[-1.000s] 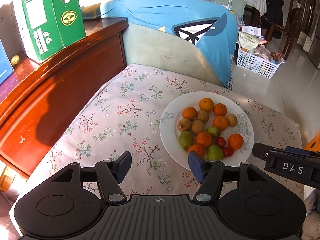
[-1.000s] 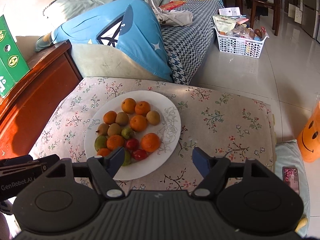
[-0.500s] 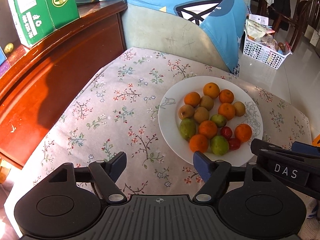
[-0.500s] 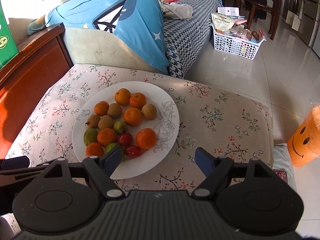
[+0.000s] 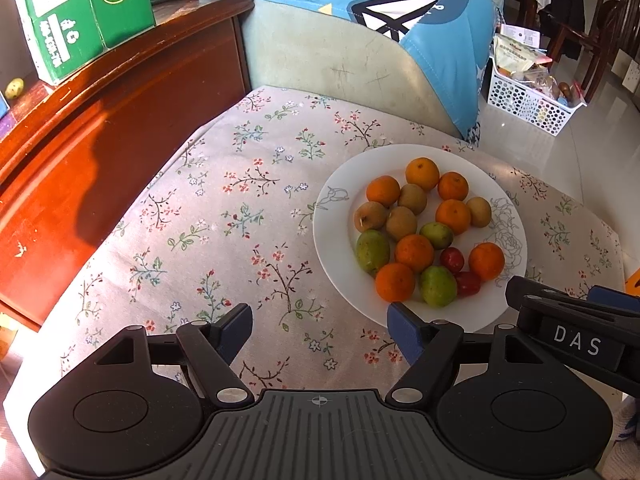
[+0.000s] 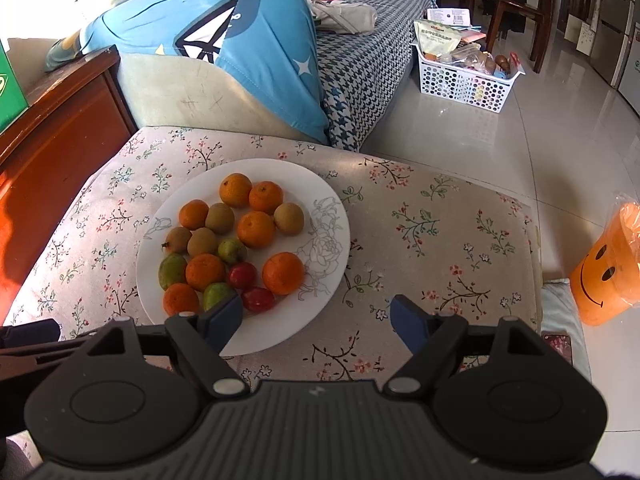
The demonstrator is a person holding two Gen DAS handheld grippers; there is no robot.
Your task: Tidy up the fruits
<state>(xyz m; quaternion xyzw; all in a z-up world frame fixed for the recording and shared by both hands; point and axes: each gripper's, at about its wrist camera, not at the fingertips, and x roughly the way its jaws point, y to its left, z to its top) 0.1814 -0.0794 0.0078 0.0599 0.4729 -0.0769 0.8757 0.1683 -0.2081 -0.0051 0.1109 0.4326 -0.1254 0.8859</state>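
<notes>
A white plate (image 5: 340, 240) (image 6: 320, 208) sits on a floral-covered table and holds mixed fruit: several oranges (image 5: 414, 253) (image 6: 283, 273), brown kiwis (image 5: 401, 223) (image 6: 289, 218), green fruits (image 5: 437, 286) (image 6: 172, 269) and two small red fruits (image 5: 452, 259) (image 6: 242, 275). My left gripper (image 5: 320, 330) is open and empty, above the cloth just left of the plate's near rim. My right gripper (image 6: 316, 322) is open and empty, its left finger over the plate's near edge. The right gripper's body shows at the right of the left wrist view (image 5: 576, 332).
A red-brown wooden cabinet (image 5: 100, 128) with a green carton (image 5: 80, 12) stands left of the table. A sofa with a blue cushion (image 6: 224, 56) is behind it. A white basket (image 6: 464, 76) and an orange smiley bucket (image 6: 608, 272) stand on the tiled floor.
Both grippers have drawn back and risen a little, so the plate sits farther ahead in each view. Both stay open and empty. The fruit has not moved.
</notes>
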